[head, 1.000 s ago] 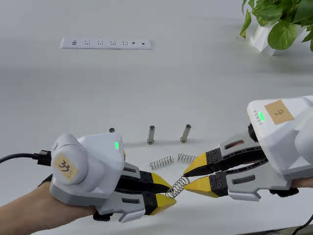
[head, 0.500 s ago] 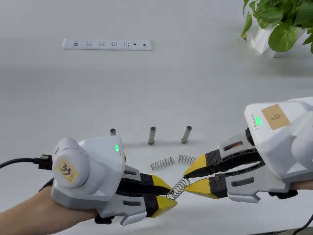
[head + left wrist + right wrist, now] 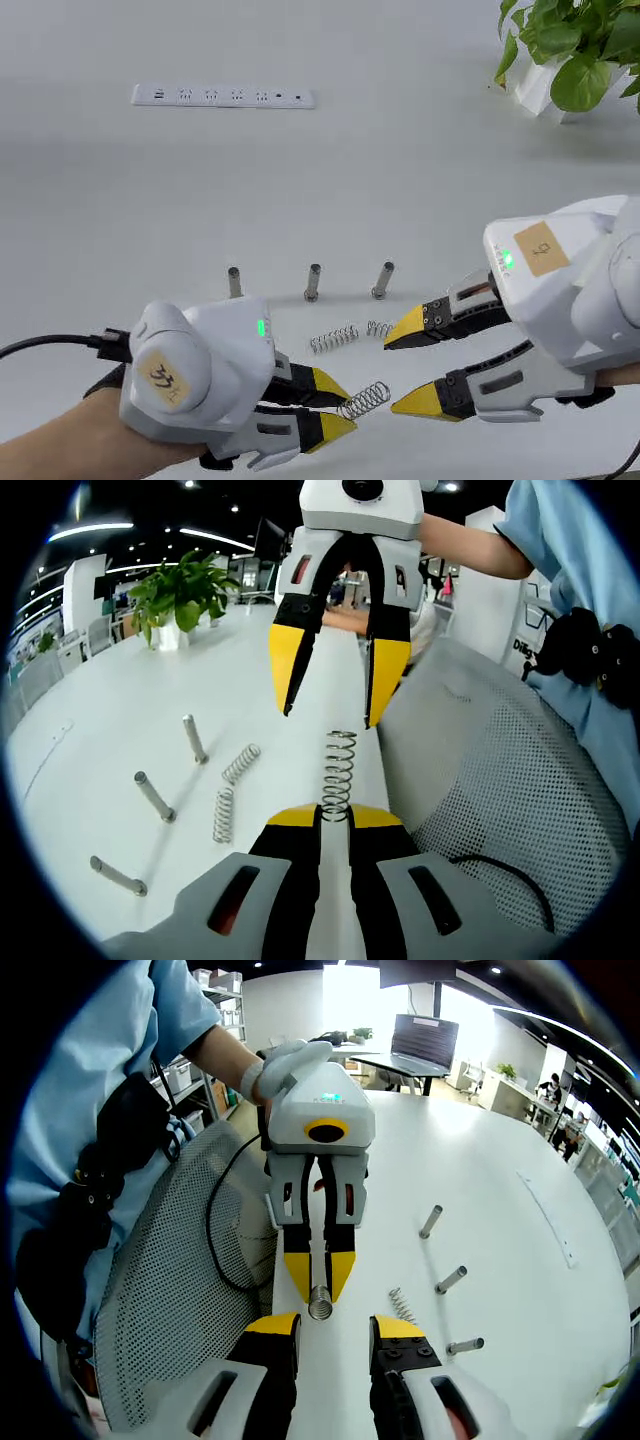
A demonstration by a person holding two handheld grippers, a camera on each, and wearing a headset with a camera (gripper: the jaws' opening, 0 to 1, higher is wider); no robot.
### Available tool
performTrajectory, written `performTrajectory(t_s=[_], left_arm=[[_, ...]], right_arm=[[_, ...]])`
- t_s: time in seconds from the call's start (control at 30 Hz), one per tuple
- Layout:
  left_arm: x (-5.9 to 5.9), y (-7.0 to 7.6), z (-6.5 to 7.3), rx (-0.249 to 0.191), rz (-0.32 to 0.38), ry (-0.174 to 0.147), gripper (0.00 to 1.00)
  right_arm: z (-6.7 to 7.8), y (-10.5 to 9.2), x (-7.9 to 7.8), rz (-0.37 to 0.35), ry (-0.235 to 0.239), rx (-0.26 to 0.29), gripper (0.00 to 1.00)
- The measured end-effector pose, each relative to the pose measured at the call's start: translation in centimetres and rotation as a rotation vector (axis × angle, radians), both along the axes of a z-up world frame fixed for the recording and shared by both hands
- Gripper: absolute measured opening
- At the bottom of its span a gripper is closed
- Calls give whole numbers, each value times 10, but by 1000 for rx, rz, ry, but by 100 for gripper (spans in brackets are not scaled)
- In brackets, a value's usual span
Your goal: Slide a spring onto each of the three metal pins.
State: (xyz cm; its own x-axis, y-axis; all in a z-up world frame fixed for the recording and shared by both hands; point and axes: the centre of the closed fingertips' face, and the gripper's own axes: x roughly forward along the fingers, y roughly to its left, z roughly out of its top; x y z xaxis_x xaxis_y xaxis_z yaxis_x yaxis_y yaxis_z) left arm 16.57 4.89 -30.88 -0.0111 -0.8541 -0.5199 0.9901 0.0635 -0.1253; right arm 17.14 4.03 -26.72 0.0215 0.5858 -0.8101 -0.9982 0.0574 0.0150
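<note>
Head view: the near end of a coiled silver wire spring [image 3: 368, 396] is hidden inside the clenched yellow tips of the white left gripper [image 3: 348, 405], which grasps it. Its free end stops just short of the matching right gripper [image 3: 392, 378], jaws spread wide. Beyond, three upright grey metal pins [image 3: 313, 282] stand on the white desk [image 3: 400, 180], two loose springs [image 3: 332, 338] before them.

White left tool [image 3: 350, 403] and right tool [image 3: 390, 378] have yellow-tipped black jaws, green lights [image 3: 261, 327], tan labels [image 3: 540, 248].
</note>
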Motion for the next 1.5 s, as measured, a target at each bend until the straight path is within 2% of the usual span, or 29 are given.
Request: performTrajectory(t_s=[0.17, 0.47, 0.83, 1.23, 1.5], left_arm=[[3, -3, -1, 18, 0, -38, 6], [11, -9, 4, 1, 19, -57, 6], [15, -14, 15, -59, 64, -23, 6], [15, -14, 15, -66, 68, -19, 6], [13, -15, 14, -66, 64, -19, 7]], right_arm=[[-8, 0, 0, 22, 5, -37, 25], [-13, 4, 2, 32, 6, -49, 20], [-17, 7, 3, 34, 17, -45, 14], [-19, 10, 3, 44, 29, -45, 8], [-20, 10, 0, 51, 57, -51, 8]])
